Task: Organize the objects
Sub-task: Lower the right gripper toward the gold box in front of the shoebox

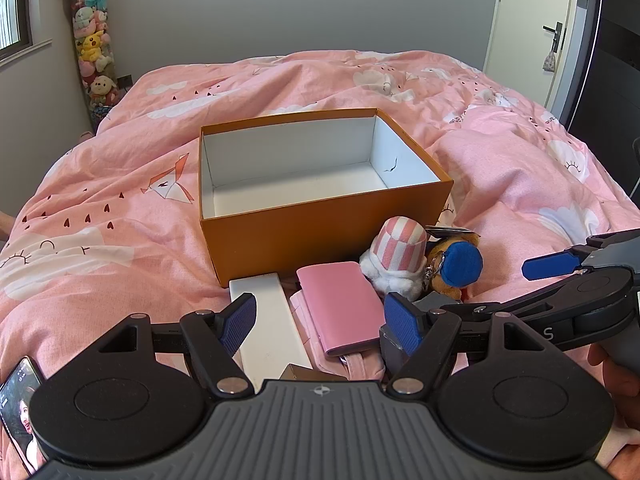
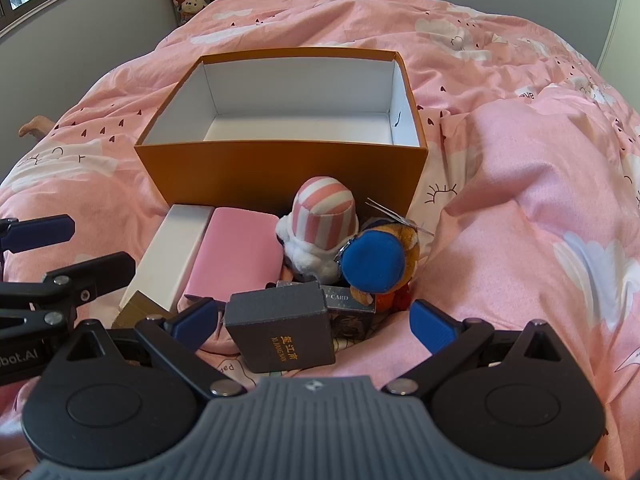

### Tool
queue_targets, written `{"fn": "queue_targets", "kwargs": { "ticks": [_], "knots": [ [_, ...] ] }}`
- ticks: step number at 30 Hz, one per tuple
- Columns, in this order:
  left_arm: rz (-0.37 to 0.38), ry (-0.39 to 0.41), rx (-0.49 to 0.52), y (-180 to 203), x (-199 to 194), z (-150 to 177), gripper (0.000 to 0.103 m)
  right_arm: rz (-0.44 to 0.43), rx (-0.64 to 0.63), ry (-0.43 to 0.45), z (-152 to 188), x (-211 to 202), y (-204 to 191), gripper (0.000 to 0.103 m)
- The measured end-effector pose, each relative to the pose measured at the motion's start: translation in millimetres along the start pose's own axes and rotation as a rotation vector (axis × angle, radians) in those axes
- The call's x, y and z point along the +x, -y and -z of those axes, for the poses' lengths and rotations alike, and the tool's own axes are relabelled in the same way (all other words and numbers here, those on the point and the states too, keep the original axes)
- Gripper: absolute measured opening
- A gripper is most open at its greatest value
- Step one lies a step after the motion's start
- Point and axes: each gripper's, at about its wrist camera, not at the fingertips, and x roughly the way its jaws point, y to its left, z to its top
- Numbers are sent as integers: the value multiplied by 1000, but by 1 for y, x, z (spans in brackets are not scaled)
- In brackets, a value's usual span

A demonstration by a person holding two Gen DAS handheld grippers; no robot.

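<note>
Pink quilt (image 1: pixel 120 208), soft and rumpled, printed with clouds and hearts, covers the bed. 1 orange cardboard box (image 1: pixel 304 236), rectangular, white inside, sits open with nothing in it, long axis across both views.

Left gripper (image 1: pixel 320 316) tilts down toward the pile, jaws wide, nothing between the blue ribbed pads (image 1: pixel 240 320). Right gripper (image 2: pixel 314 320) tilts steeper, jaws at full spread, holding nothing; a dark grey box (image 2: pixel 280 328) lies below the gap, untouched.

Just before the orange box, packed close:
- white slim box (image 1: pixel 268 320), smooth, long axis running toward the orange box
- pink case (image 1: pixel 340 308), matte, rounded edges, parallel beside it
- striped plush (image 1: pixel 396 256), pink and white, fuzzy, upright
- brown plush (image 2: pixel 380 264) with a blue round cap, touching the striped one
</note>
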Motion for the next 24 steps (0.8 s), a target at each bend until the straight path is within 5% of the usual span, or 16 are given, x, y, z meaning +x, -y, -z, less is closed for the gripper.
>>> {"fn": "queue_targets", "kwargs": {
  "ticks": [24],
  "knots": [
    [13, -51, -29, -12, 8, -1, 82, -16, -33, -32, -3, 9, -3, 102]
  ]
}}
